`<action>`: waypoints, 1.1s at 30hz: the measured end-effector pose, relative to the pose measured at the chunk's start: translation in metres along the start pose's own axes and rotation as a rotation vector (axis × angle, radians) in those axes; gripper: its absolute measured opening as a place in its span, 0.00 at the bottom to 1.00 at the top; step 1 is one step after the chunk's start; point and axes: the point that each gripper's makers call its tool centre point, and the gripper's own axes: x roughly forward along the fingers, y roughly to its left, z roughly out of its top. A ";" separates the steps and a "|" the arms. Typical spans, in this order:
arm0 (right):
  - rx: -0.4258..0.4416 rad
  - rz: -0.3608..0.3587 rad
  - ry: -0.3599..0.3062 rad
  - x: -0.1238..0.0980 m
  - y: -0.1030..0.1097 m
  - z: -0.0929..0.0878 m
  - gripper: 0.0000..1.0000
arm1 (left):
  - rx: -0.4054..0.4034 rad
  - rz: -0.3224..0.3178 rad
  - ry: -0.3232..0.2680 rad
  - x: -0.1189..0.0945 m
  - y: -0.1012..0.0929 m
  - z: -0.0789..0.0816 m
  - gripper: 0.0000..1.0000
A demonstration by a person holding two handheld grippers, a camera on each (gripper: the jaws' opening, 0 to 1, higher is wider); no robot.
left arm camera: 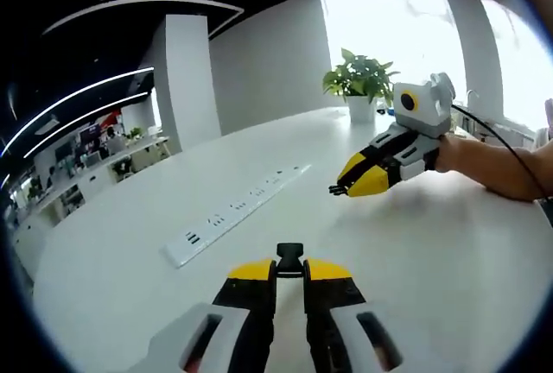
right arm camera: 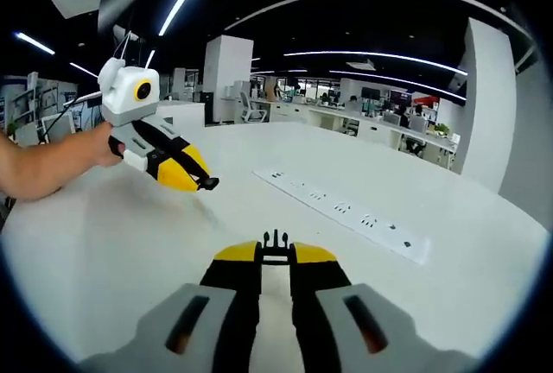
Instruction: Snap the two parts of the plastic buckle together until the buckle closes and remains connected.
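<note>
While each gripper hovers over the white desk (left arm camera: 415, 243), left gripper (left arm camera: 289, 271) fingers clenched on black buckle socket (left arm camera: 289, 256) at their tips, right gripper (right arm camera: 275, 256) fingers clenched on pronged buckle half (right arm camera: 275, 242), parts well apart.

Open-plan office: desk rows (right arm camera: 380, 127), ceiling light strips (right arm camera: 371, 52).

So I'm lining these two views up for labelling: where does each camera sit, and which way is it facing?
Left gripper view: rides on the left gripper, looking along its jaws, shut on the socket half of the buckle, across the white table toward the potted plant; the right gripper and a forearm enter from the right.
Right gripper view: rides on the right gripper, shut on the pronged half of the buckle, facing the office; the left gripper enters from the left.
Shared: the table, the power strip, each other's gripper.
</note>
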 end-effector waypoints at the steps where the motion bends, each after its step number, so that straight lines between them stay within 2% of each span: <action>1: -0.002 0.005 0.004 0.001 0.001 -0.001 0.11 | 0.003 -0.008 0.005 0.000 -0.002 -0.001 0.09; 7: -0.022 0.045 0.031 0.002 0.009 -0.005 0.11 | 0.009 -0.072 0.017 -0.003 -0.016 -0.003 0.09; 12: -0.028 0.042 0.039 -0.006 0.019 -0.007 0.11 | 0.008 -0.066 0.032 -0.009 -0.019 -0.012 0.09; 16: -0.026 0.026 0.034 -0.009 0.021 -0.008 0.11 | -0.017 -0.050 0.015 -0.015 -0.018 -0.012 0.09; 18: -0.052 0.017 0.033 -0.012 0.026 -0.007 0.11 | -0.022 -0.037 0.013 -0.017 -0.019 -0.014 0.09; 22: -0.052 0.020 0.026 -0.011 0.026 -0.003 0.11 | -0.026 -0.030 0.015 -0.021 -0.026 -0.018 0.09; 33: -0.040 0.032 0.048 -0.015 0.037 -0.011 0.11 | -0.027 -0.033 0.026 -0.033 -0.044 -0.023 0.10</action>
